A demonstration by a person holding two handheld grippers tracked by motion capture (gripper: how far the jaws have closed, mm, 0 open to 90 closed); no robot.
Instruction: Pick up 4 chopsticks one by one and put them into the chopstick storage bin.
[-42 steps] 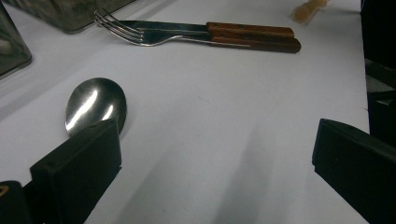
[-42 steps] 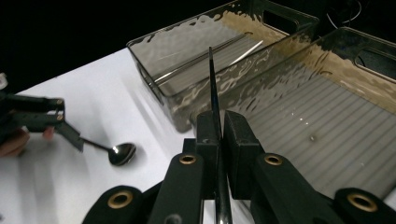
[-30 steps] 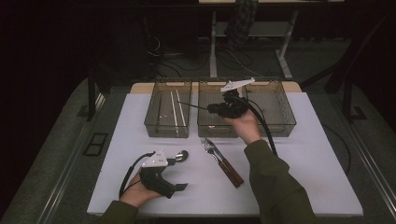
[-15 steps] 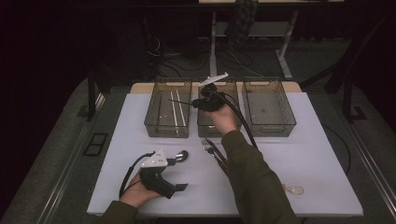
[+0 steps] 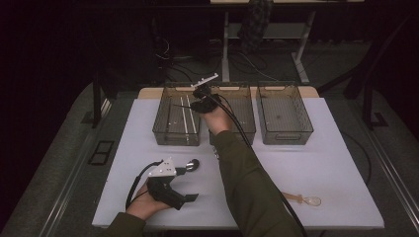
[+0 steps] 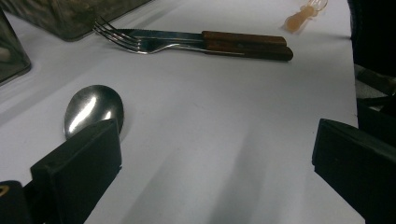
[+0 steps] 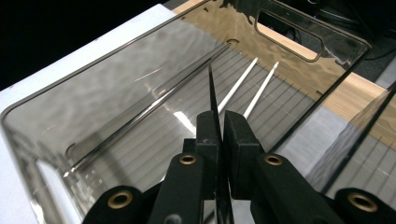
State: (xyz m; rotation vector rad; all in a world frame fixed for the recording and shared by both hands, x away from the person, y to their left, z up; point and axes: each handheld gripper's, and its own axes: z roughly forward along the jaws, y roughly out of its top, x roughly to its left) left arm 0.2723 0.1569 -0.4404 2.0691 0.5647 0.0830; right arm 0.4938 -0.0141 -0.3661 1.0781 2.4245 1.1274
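The left bin is the landmark: the right gripper hangs over it, jaws clamped on a thin dark stick pointing down inside, likely to join two white sticks there. Well in front, the left gripper rests spread beside a spoon.

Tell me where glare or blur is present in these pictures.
Left gripper view: bright glare on the spoon bowl, near jaws blurred. Right gripper view: wavy reflections on the clear bin walls. High view: dim, surroundings almost black, white table evenly lit.
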